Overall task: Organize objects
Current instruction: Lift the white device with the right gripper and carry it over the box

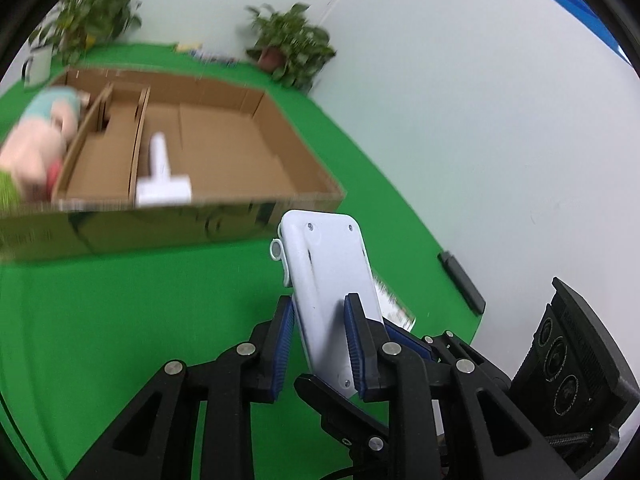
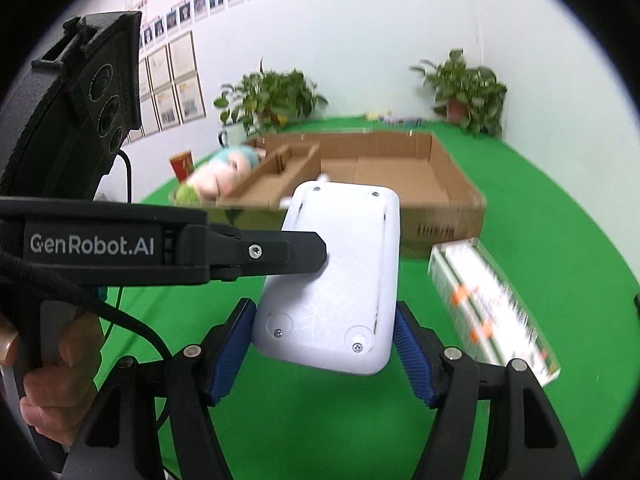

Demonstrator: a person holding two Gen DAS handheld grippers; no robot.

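Pale plastic slab [image 2: 332, 280] (rounded corners, screwed back), clamped by left hand-held gripper [image 1: 320, 340] and right hand-held gripper [image 2: 324, 344].

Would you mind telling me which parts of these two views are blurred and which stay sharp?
Left wrist view: the white device and left tool are sharp; the cardboard box, plush toy and plants are smeared. Right wrist view: the device and right tool are crisp; the printed carton is streaked. Both views bend at the edges.

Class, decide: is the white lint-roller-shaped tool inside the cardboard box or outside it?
Inside. The white tool lies flat on the floor of the cardboard box, beside a divider in the large compartment.
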